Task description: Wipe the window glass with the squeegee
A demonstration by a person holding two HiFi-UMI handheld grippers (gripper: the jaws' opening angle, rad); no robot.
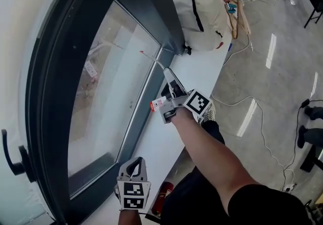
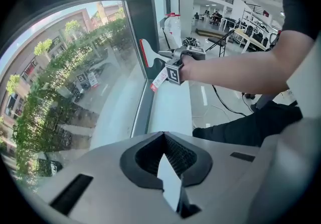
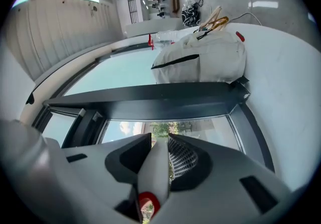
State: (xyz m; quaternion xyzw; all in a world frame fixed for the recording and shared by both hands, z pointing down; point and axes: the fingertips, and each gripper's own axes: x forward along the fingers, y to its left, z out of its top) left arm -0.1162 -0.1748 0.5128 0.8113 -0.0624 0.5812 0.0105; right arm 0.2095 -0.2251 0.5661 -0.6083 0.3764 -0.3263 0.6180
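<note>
Right gripper (image 1: 168, 75) clamps my squeegee (image 1: 151, 58) at the window glass (image 1: 108, 82) edge; left gripper (image 1: 135, 164) pinched together, empty; tag (image 1: 158, 104) illegible.

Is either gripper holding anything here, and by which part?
The right gripper clamps the squeegee by its white handle; the left gripper is shut, empty.

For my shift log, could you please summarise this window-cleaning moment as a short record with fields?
Right gripper: shut on the squeegee handle
Blade: near the window glass, contact unclear
Left gripper: shut, empty, above the white sill
On sill: cream bag
</note>
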